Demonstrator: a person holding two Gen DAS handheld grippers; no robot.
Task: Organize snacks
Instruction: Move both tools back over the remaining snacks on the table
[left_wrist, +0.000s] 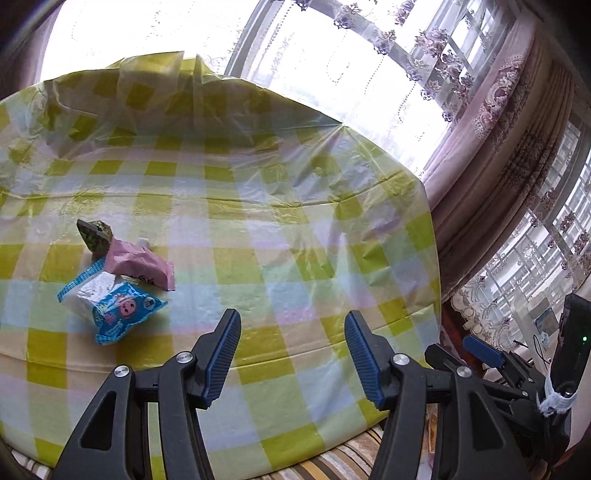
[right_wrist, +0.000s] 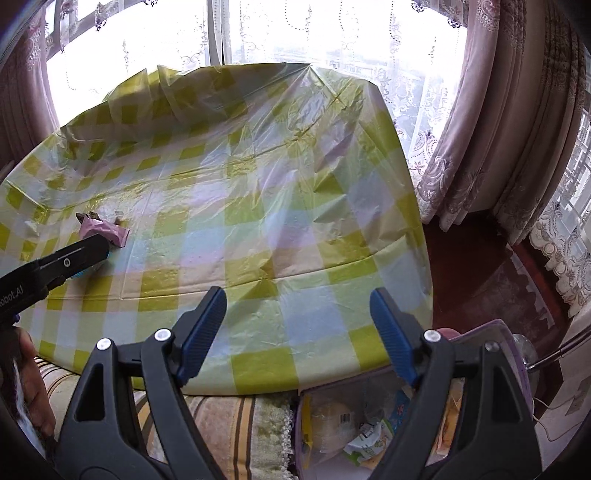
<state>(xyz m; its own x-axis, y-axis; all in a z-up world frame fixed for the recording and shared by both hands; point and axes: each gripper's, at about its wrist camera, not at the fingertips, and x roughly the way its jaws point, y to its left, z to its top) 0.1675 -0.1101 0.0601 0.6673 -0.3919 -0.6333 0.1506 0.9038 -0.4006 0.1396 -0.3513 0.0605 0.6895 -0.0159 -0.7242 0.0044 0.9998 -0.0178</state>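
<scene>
Three snack packets lie together at the left of the checked tablecloth (left_wrist: 295, 229): a blue and white one (left_wrist: 110, 306), a pink one (left_wrist: 142, 264) and a dark one (left_wrist: 95, 234). My left gripper (left_wrist: 291, 350) is open and empty, above the table to the right of the packets. My right gripper (right_wrist: 297, 330) is open and empty over the table's front edge. The pink packet (right_wrist: 101, 230) shows far left in the right wrist view, with the left gripper's finger (right_wrist: 74, 254) in front of the blue one. A purple container (right_wrist: 369, 424) below the right gripper holds several snacks.
The table (right_wrist: 258, 184) stands by a window with lace curtains (right_wrist: 498, 129). A striped cushioned seat (right_wrist: 229, 424) runs along the table's near edge. The right gripper's body (left_wrist: 517, 373) shows at the right of the left wrist view. The cloth bunches up at the table's far side.
</scene>
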